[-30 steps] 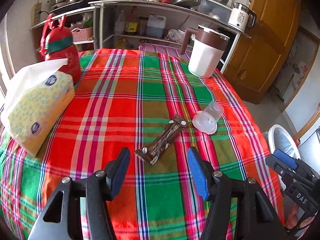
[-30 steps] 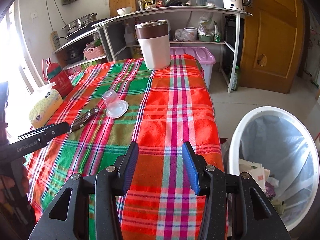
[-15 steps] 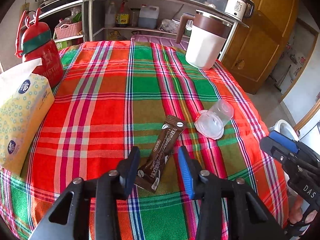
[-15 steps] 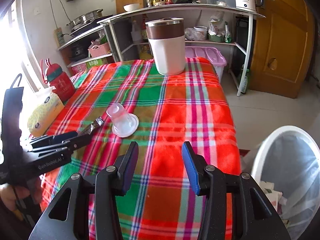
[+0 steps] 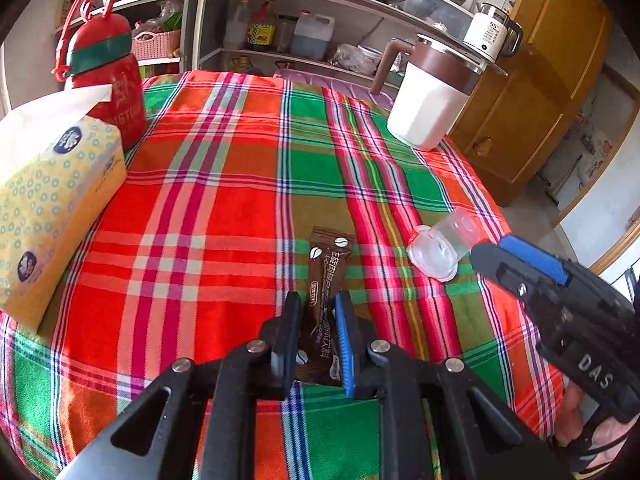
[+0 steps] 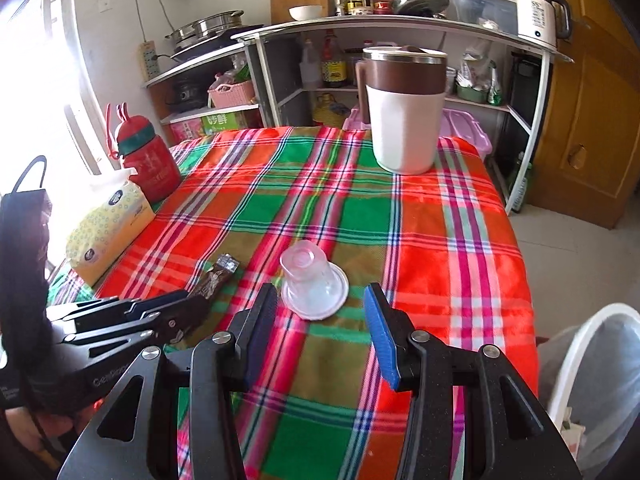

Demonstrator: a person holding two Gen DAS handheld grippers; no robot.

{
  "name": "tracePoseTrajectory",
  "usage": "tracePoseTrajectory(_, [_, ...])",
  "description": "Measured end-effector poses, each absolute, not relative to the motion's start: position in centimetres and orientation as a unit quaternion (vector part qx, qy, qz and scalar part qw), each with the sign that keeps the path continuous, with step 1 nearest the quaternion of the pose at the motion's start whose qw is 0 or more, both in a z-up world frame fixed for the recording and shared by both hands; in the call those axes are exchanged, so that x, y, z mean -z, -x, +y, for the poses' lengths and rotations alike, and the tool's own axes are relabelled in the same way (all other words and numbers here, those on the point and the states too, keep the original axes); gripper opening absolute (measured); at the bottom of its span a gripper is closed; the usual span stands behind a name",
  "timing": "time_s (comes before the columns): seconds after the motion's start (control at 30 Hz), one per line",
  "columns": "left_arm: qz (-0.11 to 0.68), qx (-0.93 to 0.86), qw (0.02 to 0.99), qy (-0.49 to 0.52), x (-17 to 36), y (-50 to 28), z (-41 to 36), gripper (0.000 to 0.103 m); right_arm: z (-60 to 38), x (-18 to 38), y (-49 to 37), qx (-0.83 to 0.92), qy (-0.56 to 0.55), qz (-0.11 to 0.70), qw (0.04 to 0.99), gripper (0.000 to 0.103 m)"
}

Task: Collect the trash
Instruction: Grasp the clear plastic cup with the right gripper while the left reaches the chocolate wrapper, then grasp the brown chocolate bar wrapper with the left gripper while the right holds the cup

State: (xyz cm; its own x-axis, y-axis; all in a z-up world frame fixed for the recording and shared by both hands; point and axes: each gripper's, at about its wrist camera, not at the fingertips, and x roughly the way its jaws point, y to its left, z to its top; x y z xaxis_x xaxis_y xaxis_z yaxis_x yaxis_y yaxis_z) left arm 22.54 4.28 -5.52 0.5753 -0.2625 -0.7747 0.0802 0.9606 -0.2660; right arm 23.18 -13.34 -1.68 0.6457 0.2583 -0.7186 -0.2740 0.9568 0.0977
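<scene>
At the left of the left wrist view, a yellow tissue pack (image 5: 52, 196) and a red bottle (image 5: 108, 80) stand on the plaid-covered surface (image 5: 224, 200). Neither looks like rubbish, so I'd leave them out of the count.

Lower centre in that view, the left claw (image 5: 316, 328) has its jaws drawn in tight on the near end of the brown coffee sachet (image 5: 326, 280). The wrapper sits pinched between the black pad and the blue one, and its far end lies flat on the cloth. So the first piece of trash looks gripped but not lifted.

Just right of the sachet, in the middle right of the frame, the clear plastic cup (image 5: 444, 246) lies tipped on its wide rim, touching nothing but the cloth. The right claw (image 6: 320, 320) hangs over the cloth just short of it, seen best low and centre in the right wrist view, where the cup (image 6: 314, 284) shows between the two fingers and a little beyond them. Its jaws stand partly apart and hold nothing.

The white jug (image 5: 432, 100) at the upper right is household ware, not litter.

At the lower right edge of the right wrist view the rim of a white bin (image 6: 588, 344) shows beside the surface, with some paper scraps in it.

By my reckoning the job is near its start: one item is caught, one is waiting, and both have yet to reach the bin.
</scene>
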Motion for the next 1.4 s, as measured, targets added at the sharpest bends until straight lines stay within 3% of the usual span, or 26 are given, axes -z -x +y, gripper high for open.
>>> tracePoseTrajectory(0.3, [0.447, 0.092, 0.882, 0.115, 5.6, -22.1, 4.9, 0.019, -11.2, 2.2, -25.8, -0.136, 0.033, 0.399, 0.906, 0.046])
tracePoseTrajectory(0.43, [0.444, 0.092, 0.883, 0.119, 5.7, -22.1, 5.0, 0.019, -12.1, 2.3, -25.4, -0.131, 0.018, 0.397, 0.908, 0.03])
tracePoseTrajectory(0.87, [0.441, 0.086, 0.887, 0.11, 5.7, -22.0, 4.7, 0.019, -14.0, 2.8, -21.2, -0.138, -0.006, 0.396, 0.908, 0.03])
tracePoseTrajectory(0.97, [0.441, 0.092, 0.885, 0.117, 5.6, -22.0, 4.8, 0.025, -14.2, 2.8, -20.7, -0.138, -0.011, 0.399, 0.906, 0.03])
tracePoseTrajectory(1.13, [0.442, 0.109, 0.883, 0.113, 5.5, -22.2, 4.2, 0.046, -14.5, 3.6, -20.4, -0.131, -0.015, 0.423, 0.897, 0.038])
tracePoseTrajectory(1.2, [0.441, 0.109, 0.885, 0.104, 5.4, -22.2, 3.8, 0.049, -14.7, 4.0, -20.1, -0.133, -0.021, 0.425, 0.895, 0.043])
tracePoseTrajectory(1.4, [0.441, 0.106, 0.886, 0.101, 5.4, -22.3, 3.5, 0.051, -15.2, 4.0, -20.2, -0.135, -0.035, 0.418, 0.898, 0.043])
